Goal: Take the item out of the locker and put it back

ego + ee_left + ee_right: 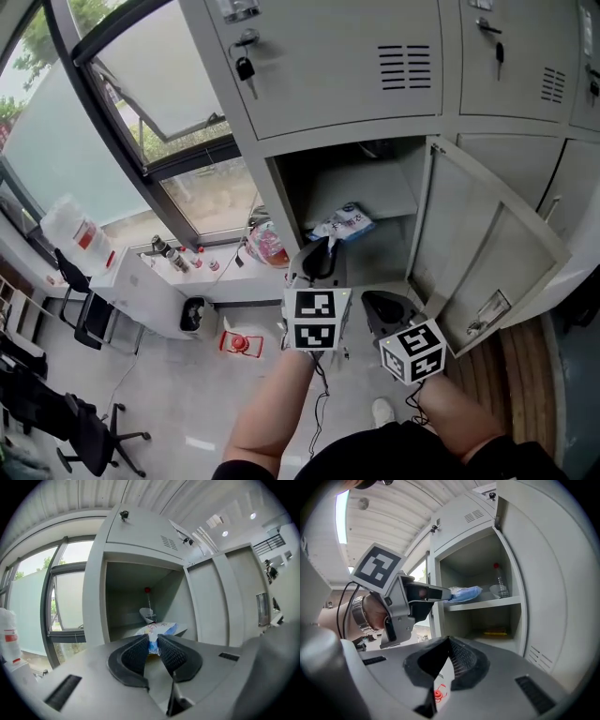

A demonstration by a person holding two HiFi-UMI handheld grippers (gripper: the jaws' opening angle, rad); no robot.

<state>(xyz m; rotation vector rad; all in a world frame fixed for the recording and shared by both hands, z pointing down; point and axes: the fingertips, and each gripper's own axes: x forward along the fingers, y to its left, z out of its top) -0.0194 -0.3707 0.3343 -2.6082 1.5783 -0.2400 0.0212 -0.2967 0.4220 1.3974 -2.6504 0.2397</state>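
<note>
A blue and white packet [342, 223] lies at the front edge of the shelf [380, 192] inside the open locker. My left gripper [323, 246] reaches level to it, and its jaws are shut on the packet's near edge [157, 629]. In the right gripper view the left gripper [445, 594] pinches the packet [466, 593] just at the shelf's lip. My right gripper [373, 300] hangs lower and to the right, in front of the locker's bottom compartment. Its jaws [448, 641] meet at the tips with nothing between them.
The locker door [478, 244] stands swung open on the right. A clear bottle with a red cap [499, 581] stands at the back of the shelf. Something yellow [494, 632] lies in the lower compartment. Keys [246, 67] hang from the locker above. A window [169, 112] lies left.
</note>
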